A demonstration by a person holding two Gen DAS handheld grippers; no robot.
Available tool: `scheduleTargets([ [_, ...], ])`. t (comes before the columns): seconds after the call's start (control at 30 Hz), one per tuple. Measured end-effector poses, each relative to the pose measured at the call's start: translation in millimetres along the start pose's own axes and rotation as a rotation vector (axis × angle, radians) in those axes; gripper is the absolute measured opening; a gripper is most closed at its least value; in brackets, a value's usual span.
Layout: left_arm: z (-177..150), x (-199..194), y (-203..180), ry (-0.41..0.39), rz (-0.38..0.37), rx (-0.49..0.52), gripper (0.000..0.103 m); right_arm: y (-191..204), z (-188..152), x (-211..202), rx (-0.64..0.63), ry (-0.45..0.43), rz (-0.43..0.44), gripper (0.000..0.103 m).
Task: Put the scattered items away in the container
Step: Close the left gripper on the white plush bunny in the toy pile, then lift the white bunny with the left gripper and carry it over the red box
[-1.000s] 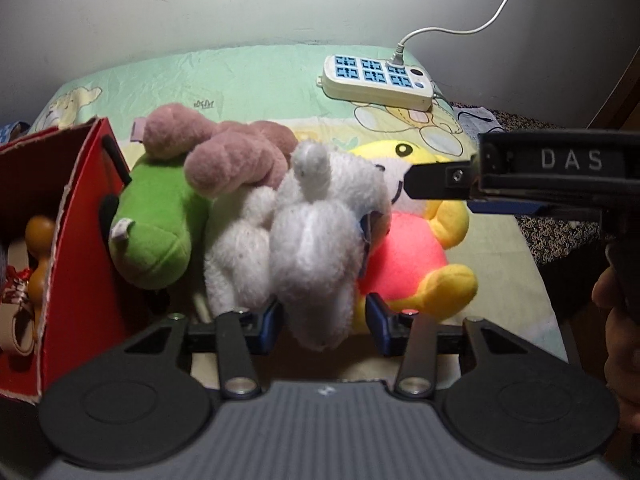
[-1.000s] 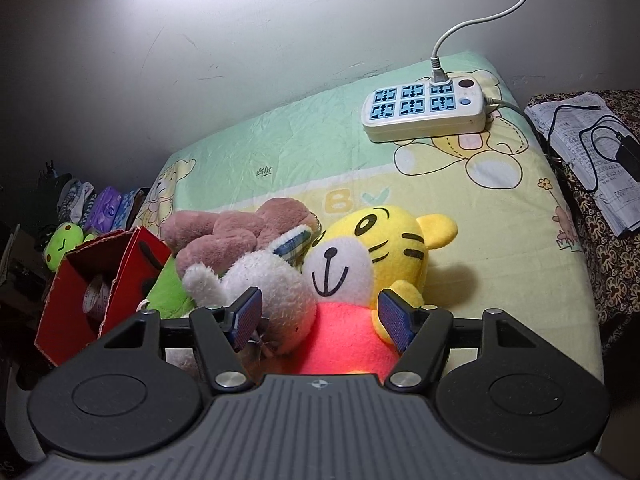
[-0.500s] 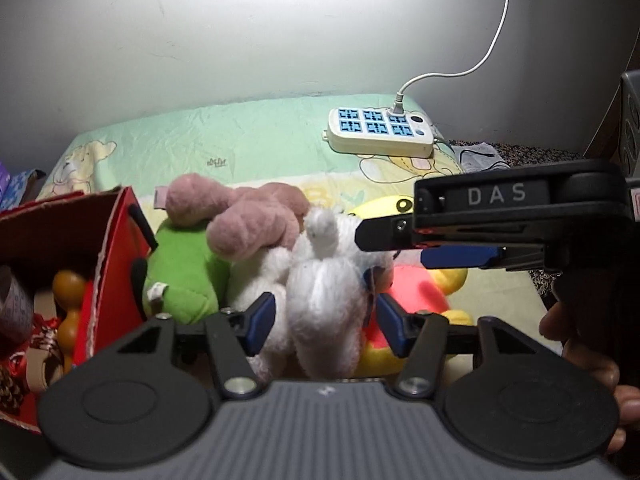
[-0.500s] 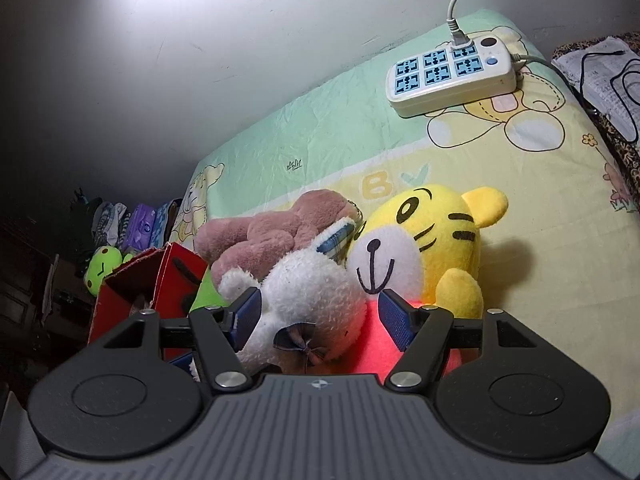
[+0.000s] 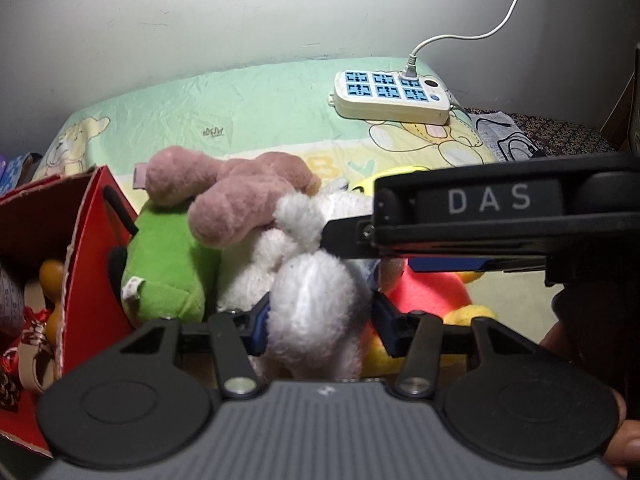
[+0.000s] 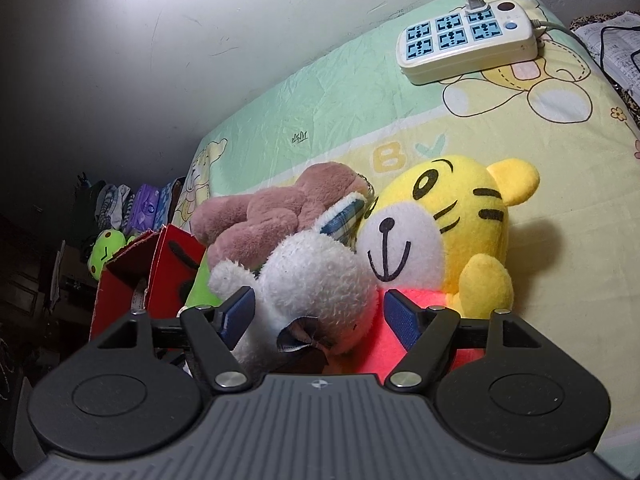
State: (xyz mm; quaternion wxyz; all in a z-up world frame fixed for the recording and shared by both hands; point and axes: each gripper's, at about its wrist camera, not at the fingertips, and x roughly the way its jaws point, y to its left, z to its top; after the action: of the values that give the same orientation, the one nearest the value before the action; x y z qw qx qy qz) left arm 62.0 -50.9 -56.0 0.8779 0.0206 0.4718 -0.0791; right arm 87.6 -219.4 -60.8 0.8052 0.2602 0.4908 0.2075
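Observation:
A pile of plush toys lies on the bed: a white rabbit, a pink-brown plush, a green plush and a yellow tiger in a red shirt. A red cardboard box stands at their left with small items inside. My left gripper has its pads against both sides of the rabbit's leg. My right gripper is open around the rabbit's head and shows from the side in the left wrist view.
A white power strip with its cord lies at the back of the bed by the wall. Papers and a black cable lie on a patterned surface at the right. Folded clothes and a green toy sit beyond the box.
Both grippers have moved in on the white rabbit. The right gripper went from the tiger's body leftwards to the rabbit's head. The left jaws now press the rabbit's leg.

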Motion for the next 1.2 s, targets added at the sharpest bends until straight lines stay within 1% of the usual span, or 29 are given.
scheduleTargets([
  [0.2, -1.6, 0.0, 6.6, 0.017, -0.002, -0.018, 0.046, -2.6, -0.5, 9.7, 0.041, 0.037, 0.044, 0.073],
  [0.43, -6.5, -5.2, 3.5, 0.016, 0.004, -0.007, 0.045, -2.1, -4.5, 1.7, 0.037, 0.031, 0.061, 0.06],
  [0.63, -13.2, -17.2, -1.0, 0.004, -0.016, 0.005, 0.045, -0.7, -12.7, -10.8, 0.023, 0.023, 0.063, 0.057],
  [0.8, -33.7, -33.5, -11.6, -0.008, -0.029, 0.054, 0.045, 0.7, -28.8, -25.2, 0.006, 0.026, 0.059, 0.057],
  [0.97, -50.9, -44.7, -13.7, -0.005, -0.06, 0.056, 0.044, 8.7, -48.3, -35.7, -0.052, 0.02, 0.034, 0.057],
  [1.07, -65.5, -48.4, -14.6, 0.006, -0.081, 0.062, 0.044, 11.7, -61.5, -38.5, -0.098, 0.025, 0.016, 0.056],
  [1.2, -82.9, -45.5, -13.1, 0.044, -0.09, 0.06, 0.044, 8.3, -78.0, -36.0, -0.109, 0.051, 0.003, 0.056],
])
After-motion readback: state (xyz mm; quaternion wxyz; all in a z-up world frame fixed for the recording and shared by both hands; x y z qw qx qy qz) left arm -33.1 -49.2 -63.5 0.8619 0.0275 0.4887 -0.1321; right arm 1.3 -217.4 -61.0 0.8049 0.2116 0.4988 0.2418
